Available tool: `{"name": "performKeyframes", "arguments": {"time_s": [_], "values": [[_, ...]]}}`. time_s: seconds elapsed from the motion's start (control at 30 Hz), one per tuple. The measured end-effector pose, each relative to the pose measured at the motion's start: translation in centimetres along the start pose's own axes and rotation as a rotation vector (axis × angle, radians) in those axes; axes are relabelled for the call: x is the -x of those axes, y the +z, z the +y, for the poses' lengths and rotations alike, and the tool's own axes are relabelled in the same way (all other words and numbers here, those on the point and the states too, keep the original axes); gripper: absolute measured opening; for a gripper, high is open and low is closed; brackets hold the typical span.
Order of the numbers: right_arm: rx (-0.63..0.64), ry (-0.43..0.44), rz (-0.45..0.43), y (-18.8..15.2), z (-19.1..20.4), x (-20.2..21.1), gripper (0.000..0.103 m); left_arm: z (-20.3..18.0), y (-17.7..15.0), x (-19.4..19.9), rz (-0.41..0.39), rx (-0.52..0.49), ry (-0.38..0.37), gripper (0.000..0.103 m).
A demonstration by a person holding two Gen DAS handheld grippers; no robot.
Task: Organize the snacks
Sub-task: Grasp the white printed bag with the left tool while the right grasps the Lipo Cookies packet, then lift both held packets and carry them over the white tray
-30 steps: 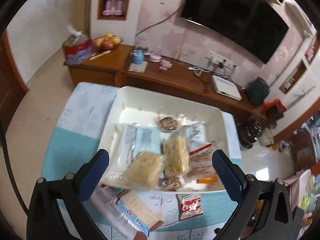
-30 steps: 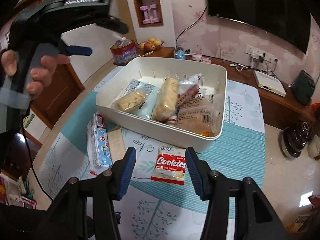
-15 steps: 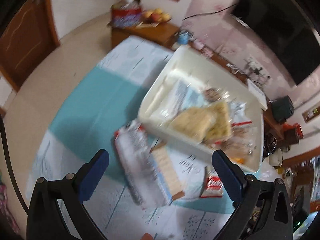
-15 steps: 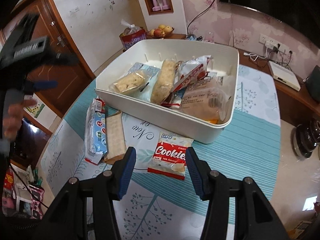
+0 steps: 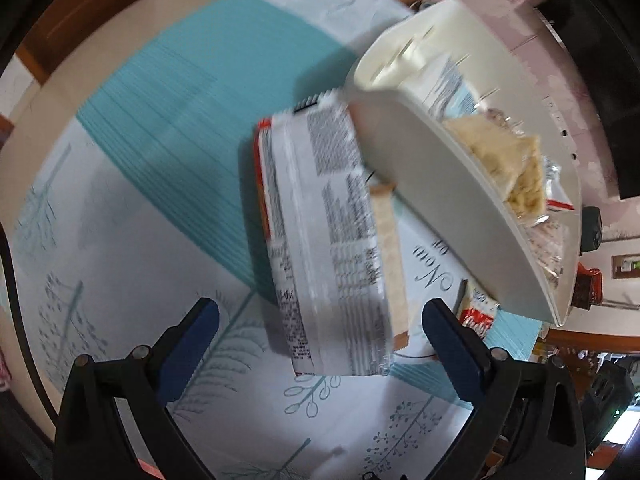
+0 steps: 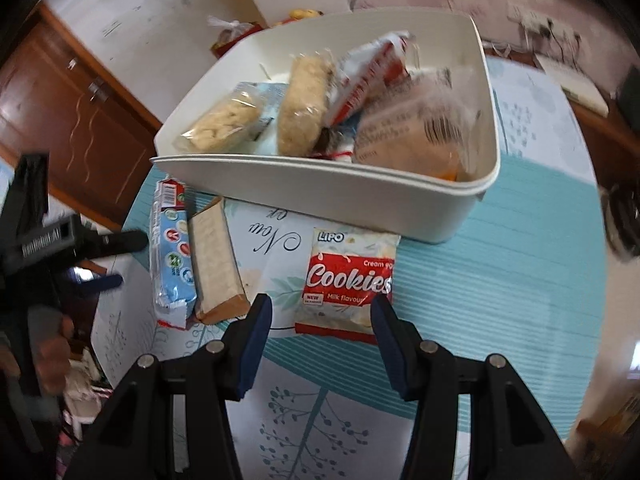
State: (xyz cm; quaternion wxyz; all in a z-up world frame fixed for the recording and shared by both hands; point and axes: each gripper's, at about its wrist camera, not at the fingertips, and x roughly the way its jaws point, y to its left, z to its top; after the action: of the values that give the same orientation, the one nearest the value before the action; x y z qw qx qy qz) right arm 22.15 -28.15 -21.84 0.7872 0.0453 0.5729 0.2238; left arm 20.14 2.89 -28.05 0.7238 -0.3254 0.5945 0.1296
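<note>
Left wrist view: at the bottom of the frame, the left claw (image 5: pixel 320 334) is spread wide, its blue-padded fingers (image 5: pixel 188 344) holding nothing. Between and just beyond them, in the center of the frame, lies a long biscuit pack (image 5: pixel 324 236) with its white printed side showing, resting on the counter (image 5: pixel 120 248), which has a teal and white leaf-print cloth. Along the pack's right edge lies a tan wafer bar (image 5: pixel 390 256). At the lower right, a red and white cookie packet (image 5: pixel 478 316) peeks out from under the wall of a white plastic bin (image 5: pixel 440 200). The bin fills the upper right and holds wrapped snacks, including pale crumbly cakes (image 5: pixel 508 160). This view is motion-blurred.

Right wrist view: at the bottom center, the right claw (image 6: pixel 320 318) is also spread, nothing between its fingers, hovering just over the near edge of the cookie packet (image 6: pixel 350 276), labelled "Cookies, milk flavour". To the left of center lie the wafer bar (image 6: pixel 216 260) and the biscuit pack (image 6: pixel 170 252), blue side up, side by side and touching. At the far left edge, a hand grips the left claw's black handle (image 6: pixel 36 248). Beyond, in the upper center, the white bin (image 6: pixel 320 184) sits on the counter (image 6: pixel 500 280) with clear-wrapped cakes (image 6: pixel 304 108) and a red and white packet (image 6: pixel 368 76) inside.
</note>
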Motion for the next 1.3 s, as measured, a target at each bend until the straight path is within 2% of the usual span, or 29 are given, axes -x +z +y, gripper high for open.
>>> {"name": "performKeyframes", "arguments": {"time_s": [0.13,0.27,0.43,0.5,0.8,0.93,1.07,1.3], "values": [[-0.06,0.009,0.03,0.0,-0.8,-1.0,0.052,0.7,-0.1,-1.8,0.057,0.051,0.002,0.097],[-0.089,0.009,0.048,0.0,-0.9,-1.8,0.052,1.0,0.0,-2.7,0.075,0.072,-0.014,0.096],[-0.092,-0.009,0.063,0.1,-0.6,-2.5,0.052,1.1,0.2,-3.9,0.114,0.09,-0.047,0.087],[-0.093,-0.026,0.065,0.2,-0.4,-2.8,0.052,1.4,0.3,-4.2,0.124,0.092,-0.06,0.083],[-0.081,-0.148,0.061,0.9,0.8,-3.9,0.052,0.7,0.4,-4.8,0.147,0.056,-0.039,0.077],[-0.084,-0.19,0.064,1.2,1.4,-4.8,0.06,0.3,0.5,-5.0,0.155,0.037,-0.004,0.068],[-0.083,-0.236,0.064,1.5,2.3,-5.6,0.063,-0.2,1.3,-4.9,0.16,0.022,0.02,0.056],[-0.109,-0.292,0.053,2.1,3.8,-7.4,0.064,0.7,1.8,-4.8,0.187,-0.005,-0.017,0.052]]}}
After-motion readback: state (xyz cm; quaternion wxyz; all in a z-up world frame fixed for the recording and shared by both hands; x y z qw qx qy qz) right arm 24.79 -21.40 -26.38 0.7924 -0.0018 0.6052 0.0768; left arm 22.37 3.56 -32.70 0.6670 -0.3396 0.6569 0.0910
